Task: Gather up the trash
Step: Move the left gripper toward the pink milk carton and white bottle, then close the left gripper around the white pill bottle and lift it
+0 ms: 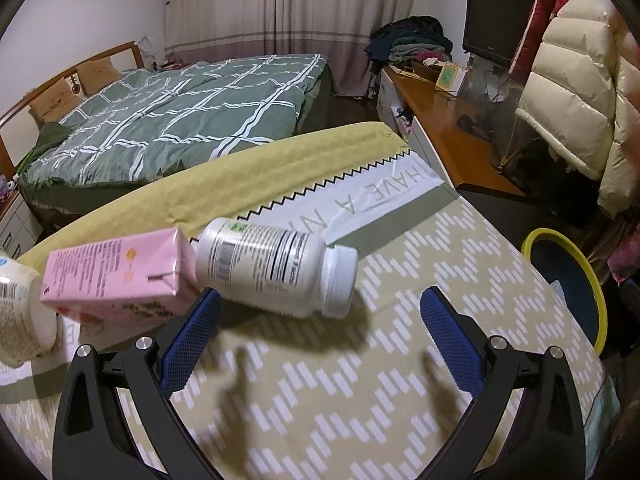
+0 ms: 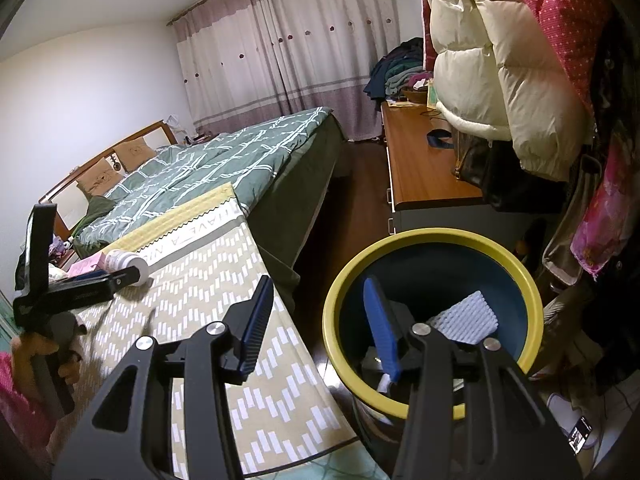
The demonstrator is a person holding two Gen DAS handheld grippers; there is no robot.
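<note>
A white pill bottle lies on its side on the patterned tablecloth, touching a pink carton; a white cup lies at the far left. My left gripper is open and empty, just short of the bottle. The bottle also shows in the right wrist view. My right gripper is open and empty over the rim of the yellow-rimmed blue bin, which holds a white ridged piece.
The bin stands off the table's right edge. A green-quilted bed lies beyond the table. A wooden dresser with clothes and a TV is at the right. Hanging coats crowd the bin.
</note>
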